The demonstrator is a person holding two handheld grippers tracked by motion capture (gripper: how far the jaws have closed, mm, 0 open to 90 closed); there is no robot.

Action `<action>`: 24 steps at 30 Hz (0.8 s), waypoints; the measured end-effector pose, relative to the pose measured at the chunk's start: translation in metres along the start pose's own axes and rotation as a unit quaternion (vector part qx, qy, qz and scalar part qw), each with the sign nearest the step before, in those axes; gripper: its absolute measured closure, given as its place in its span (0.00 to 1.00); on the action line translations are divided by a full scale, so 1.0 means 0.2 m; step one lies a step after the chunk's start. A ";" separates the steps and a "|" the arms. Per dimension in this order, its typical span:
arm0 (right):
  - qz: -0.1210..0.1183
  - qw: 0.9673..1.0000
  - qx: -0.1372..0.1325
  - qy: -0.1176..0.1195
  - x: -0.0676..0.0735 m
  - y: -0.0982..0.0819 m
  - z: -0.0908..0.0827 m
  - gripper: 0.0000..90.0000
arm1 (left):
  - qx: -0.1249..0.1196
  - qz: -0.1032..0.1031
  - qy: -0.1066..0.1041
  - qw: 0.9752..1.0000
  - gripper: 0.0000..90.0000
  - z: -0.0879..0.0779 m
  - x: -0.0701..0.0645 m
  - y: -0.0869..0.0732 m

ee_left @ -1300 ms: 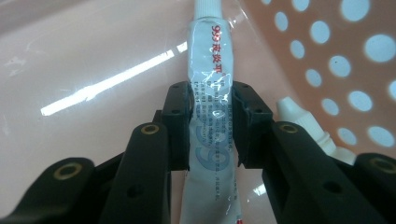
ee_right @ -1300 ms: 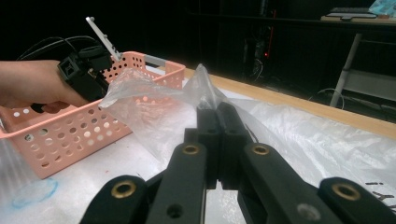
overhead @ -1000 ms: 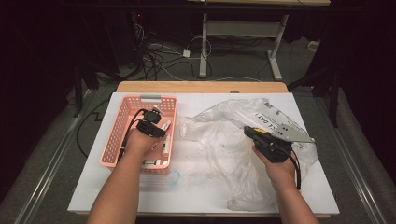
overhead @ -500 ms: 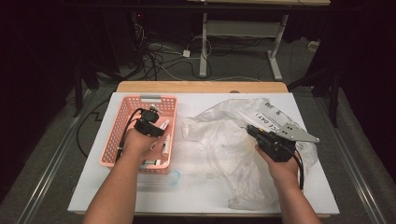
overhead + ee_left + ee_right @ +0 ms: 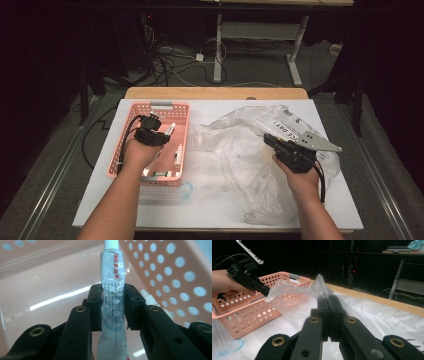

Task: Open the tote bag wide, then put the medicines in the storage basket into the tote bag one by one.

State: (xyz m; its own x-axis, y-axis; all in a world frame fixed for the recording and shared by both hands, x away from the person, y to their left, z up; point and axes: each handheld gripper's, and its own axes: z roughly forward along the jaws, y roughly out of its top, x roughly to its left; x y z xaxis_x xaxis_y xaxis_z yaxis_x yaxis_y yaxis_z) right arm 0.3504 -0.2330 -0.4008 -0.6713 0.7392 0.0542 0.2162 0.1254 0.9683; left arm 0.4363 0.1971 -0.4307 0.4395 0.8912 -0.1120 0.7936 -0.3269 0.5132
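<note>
In the high view, the left claw (image 5: 161, 131) hung over the pink perforated plastic basket (image 5: 123, 134) at about nine o'clock on the white bench (image 5: 210, 210), pinching a small white squeeze tube with red print (image 5: 170, 129) just above the basket floor. More small items lay loose toward the basket's near end, too small to tell apart. The right claw (image 5: 268, 138) sat at about three o'clock, pressed together on a fold of the large crumpled clear plastic bag (image 5: 240, 150) that sprawled from the bench's middle out to its right edge.

In the left claw's view, the pads (image 5: 96, 307) pressed the tube (image 5: 113, 302) across its flat body, ribbed cap pointing away at twelve o'clock. The tube looked light and soft — likely to dent or squirm under a hard squeeze, and its glossy skin seemed slippery, so the mid-body hold across the flat faces read as the safest. The basket wall (image 5: 175, 277) rose close at two o'clock; straight up looked the freest way out.

In the right claw's view, the jaws stood fully together, a peak of thin film (image 5: 320, 286) rising from between them. The bag seemed limp and nearly weightless — it would sag and drag rather than hold a shape. The basket (image 5: 262, 307) stood at ten o'clock, with bare bench between.
</note>
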 end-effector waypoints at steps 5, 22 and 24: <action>-0.003 1.000 0.002 -0.001 0.00 0.00 0.01 1.00 | -0.007 0.008 -0.007 1.000 0.76 -0.03 0.00 -0.01; 0.000 1.000 0.008 -0.005 -0.02 -0.01 0.00 1.00 | -0.053 -0.003 -0.025 0.998 0.76 -0.07 0.03 -0.07; 0.003 1.000 0.006 -0.007 -0.02 -0.01 0.00 1.00 | -0.056 -0.002 -0.023 0.998 0.76 -0.08 0.04 -0.07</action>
State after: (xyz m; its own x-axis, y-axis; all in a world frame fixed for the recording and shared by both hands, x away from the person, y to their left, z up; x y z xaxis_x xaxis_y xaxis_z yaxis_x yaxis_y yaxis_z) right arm 0.3527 -0.2375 -0.4032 -0.6595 0.7495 0.0573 0.2292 0.1280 0.9649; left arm 0.4215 0.2132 -0.4246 0.4572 0.8763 -0.1520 0.7442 -0.2834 0.6048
